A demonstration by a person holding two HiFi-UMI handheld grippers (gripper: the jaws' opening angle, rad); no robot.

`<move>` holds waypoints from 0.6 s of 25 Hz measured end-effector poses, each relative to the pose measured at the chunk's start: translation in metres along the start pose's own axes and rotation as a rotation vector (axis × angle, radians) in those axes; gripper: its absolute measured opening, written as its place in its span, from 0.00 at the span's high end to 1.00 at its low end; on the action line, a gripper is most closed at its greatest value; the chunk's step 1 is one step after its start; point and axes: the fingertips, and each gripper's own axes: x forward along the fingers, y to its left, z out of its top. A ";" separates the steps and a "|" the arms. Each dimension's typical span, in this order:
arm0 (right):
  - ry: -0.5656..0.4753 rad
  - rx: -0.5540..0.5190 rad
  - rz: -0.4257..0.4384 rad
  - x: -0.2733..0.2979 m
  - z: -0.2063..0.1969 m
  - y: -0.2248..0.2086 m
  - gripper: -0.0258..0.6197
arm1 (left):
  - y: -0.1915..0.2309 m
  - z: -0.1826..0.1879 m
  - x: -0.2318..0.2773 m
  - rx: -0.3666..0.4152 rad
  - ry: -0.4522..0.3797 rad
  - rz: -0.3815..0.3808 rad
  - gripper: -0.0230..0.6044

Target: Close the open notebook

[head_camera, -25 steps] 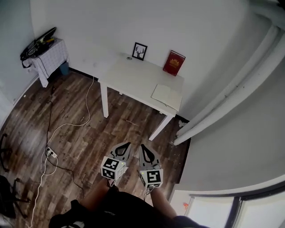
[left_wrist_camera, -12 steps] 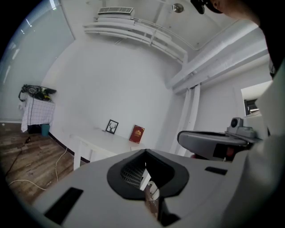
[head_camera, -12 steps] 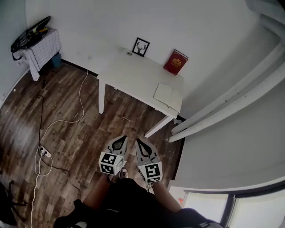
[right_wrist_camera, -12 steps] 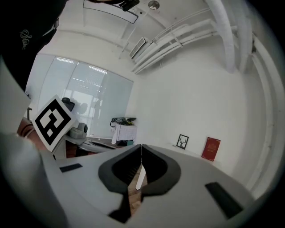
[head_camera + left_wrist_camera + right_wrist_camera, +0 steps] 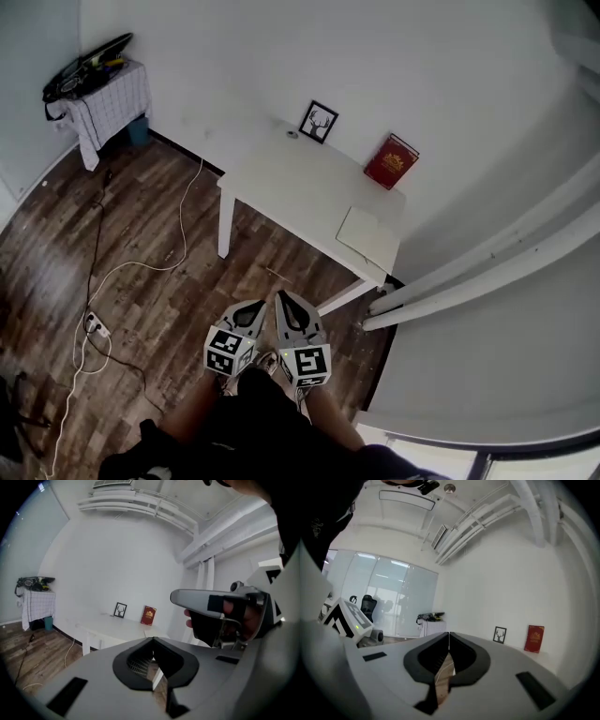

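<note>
The pale notebook (image 5: 370, 236) lies flat at the right end of a white table (image 5: 291, 183), away from both grippers. In the left gripper view its edge (image 5: 153, 630) shows just past the jaws. My left gripper (image 5: 255, 307) and right gripper (image 5: 284, 300) hang side by side over the wooden floor, short of the table's near edge. Both are shut with nothing between the jaws; the tips of each meet in its own view, the left gripper (image 5: 152, 640) and the right gripper (image 5: 449, 634). A hand holding the right gripper's handle (image 5: 220, 616) shows in the left gripper view.
A red book (image 5: 391, 161) and a framed deer picture (image 5: 319, 122) lean on the wall behind the table. A cloth-covered side table with a black bag (image 5: 98, 89) stands far left. A white cable and power strip (image 5: 94, 324) trail over the floor. White pipes (image 5: 469, 272) run at right.
The grippers have drawn closer together and sit slightly lower in the head view. The table and notebook have shifted right and down in that view. Both grippers stay shut.
</note>
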 end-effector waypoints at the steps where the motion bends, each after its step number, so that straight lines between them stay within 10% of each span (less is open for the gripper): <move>1: -0.028 -0.004 0.014 0.009 0.008 -0.006 0.92 | 0.003 0.012 0.011 0.018 -0.008 -0.004 0.96; 15: 0.111 -0.188 -0.249 0.047 -0.045 -0.217 0.92 | -0.042 0.059 0.211 0.078 0.074 -0.216 0.96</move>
